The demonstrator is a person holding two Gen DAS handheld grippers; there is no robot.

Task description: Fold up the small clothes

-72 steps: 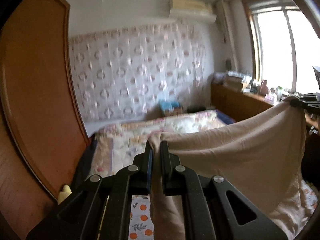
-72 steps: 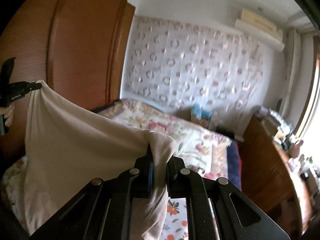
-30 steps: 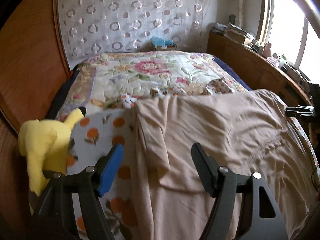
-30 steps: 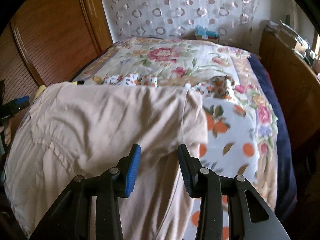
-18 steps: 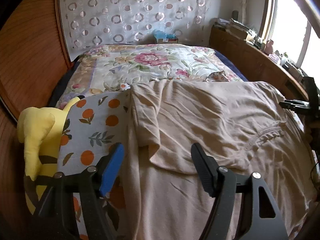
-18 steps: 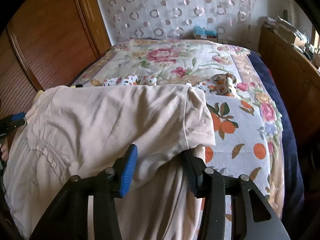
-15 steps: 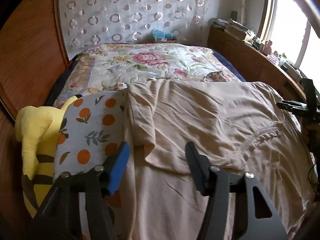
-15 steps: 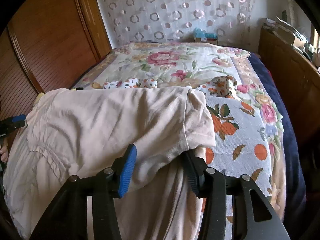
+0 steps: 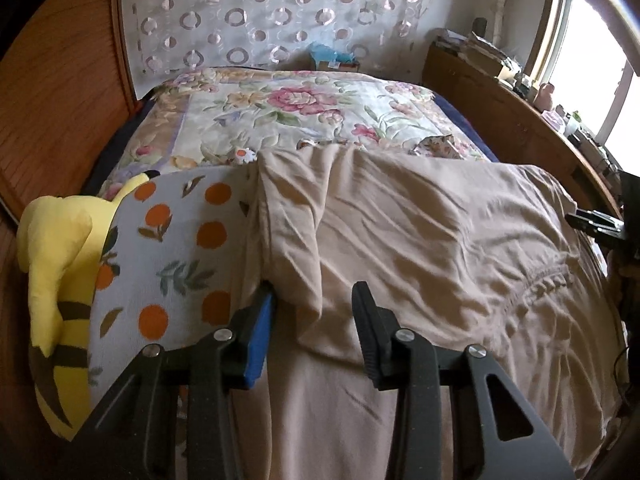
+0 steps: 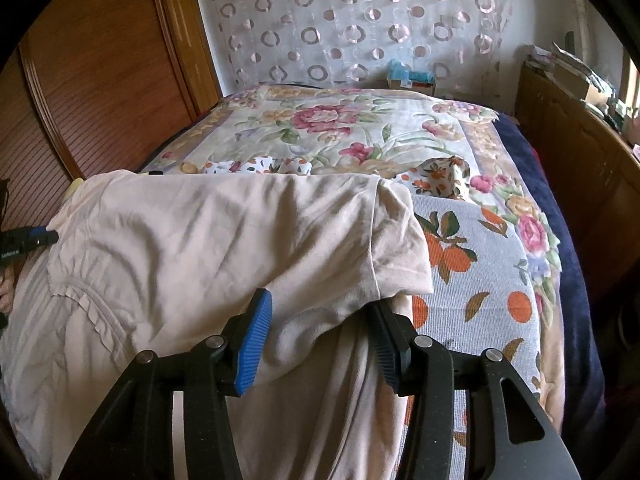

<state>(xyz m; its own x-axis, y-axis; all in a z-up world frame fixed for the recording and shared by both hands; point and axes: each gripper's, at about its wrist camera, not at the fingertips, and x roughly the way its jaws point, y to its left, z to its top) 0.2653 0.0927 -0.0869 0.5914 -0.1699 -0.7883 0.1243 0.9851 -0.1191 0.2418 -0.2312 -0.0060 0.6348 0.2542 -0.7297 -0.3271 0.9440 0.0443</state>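
Since a moment ago, both my grippers are easing back toward the folded sleeves. My left gripper [image 9: 312,332] is hanging spread beside the plush toy [image 9: 60,276]; the beige shirt [image 9: 440,240] is lying on the bed [image 10: 560,240], partly folded, free quilt beyond; my right gripper [image 10: 320,340] is gaping too.

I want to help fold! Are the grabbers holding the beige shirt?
No. Both the left gripper and right gripper are open around the beige garment's folded edge.
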